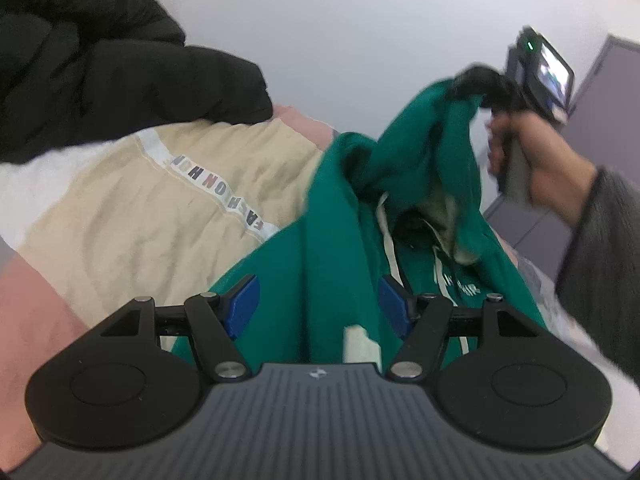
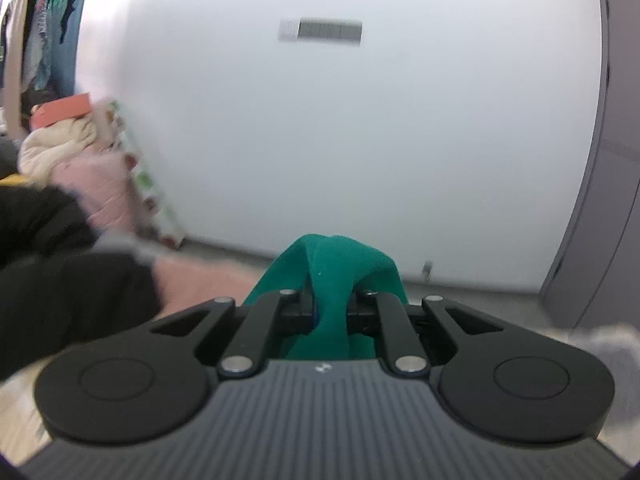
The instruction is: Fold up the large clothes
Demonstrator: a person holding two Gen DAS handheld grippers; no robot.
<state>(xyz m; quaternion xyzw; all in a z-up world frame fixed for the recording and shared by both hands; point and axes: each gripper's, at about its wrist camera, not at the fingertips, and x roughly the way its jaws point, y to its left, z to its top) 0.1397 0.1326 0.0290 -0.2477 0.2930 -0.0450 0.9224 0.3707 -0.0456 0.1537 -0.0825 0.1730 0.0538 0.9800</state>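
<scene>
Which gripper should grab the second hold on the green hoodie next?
Probably left. The left gripper is open with the green hoodie lying between its blue pads, unclamped. The right gripper is already shut on a raised bunch.

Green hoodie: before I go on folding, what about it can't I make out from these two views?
- Green hoodie, left wrist view: its lower part is hidden behind the left gripper body and cut off by the bottom edge.
- Chest print: too small and blurred to read.
- Right wrist view: only a pinched fold shows in the right gripper; which part of the hoodie it is cannot be told.
</scene>
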